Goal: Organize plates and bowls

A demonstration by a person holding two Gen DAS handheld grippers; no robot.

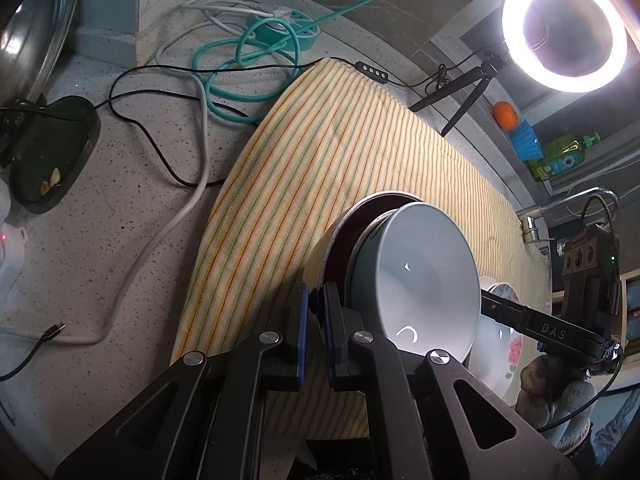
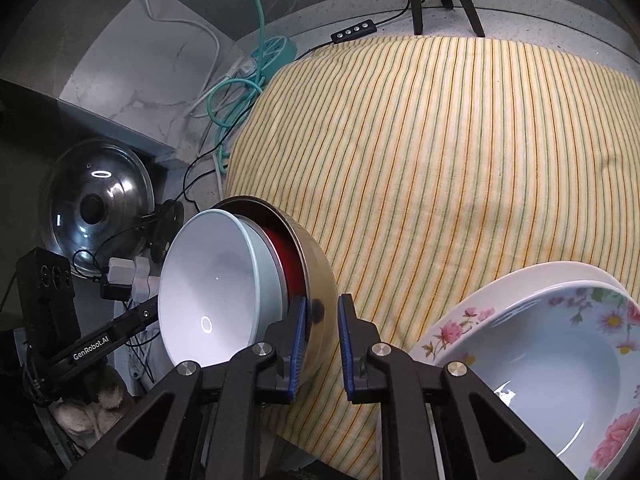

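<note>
Together we hold a nested stack of bowls tipped on its side above the yellow striped cloth (image 2: 460, 152) that covers the speckled grey countertop (image 1: 120, 220). The stack is a pale blue-white ceramic bowl (image 1: 424, 276) inside a dark red bowl (image 2: 286, 256), and both sit inside a steel bowl (image 2: 320, 276) on the outside.

Our left gripper (image 1: 316, 316) has its blue-padded jaws nearly together, pinched on the steel bowl's rim at the lower edge of the stack. Our right gripper (image 2: 322, 344) straddles the opposite edge: one pad lies against the inner side of the steel rim, while the other stands a little off the steel wall, so the jaws are not yet clamped. From the left wrist view the right gripper's black finger reaches in behind the pale bowl.

Just to the right of the stack, on the same cloth, rests a white floral-printed deep plate (image 2: 560, 344) set on a plain white plate (image 2: 568, 270).

Beyond the cloth we see a teal power strip (image 1: 286, 26) with coiled teal and white cables, a lit ring lamp (image 1: 564, 26) on a small tripod, a steel pot lid (image 2: 96, 208), and a dark oval dish (image 1: 52, 152).
</note>
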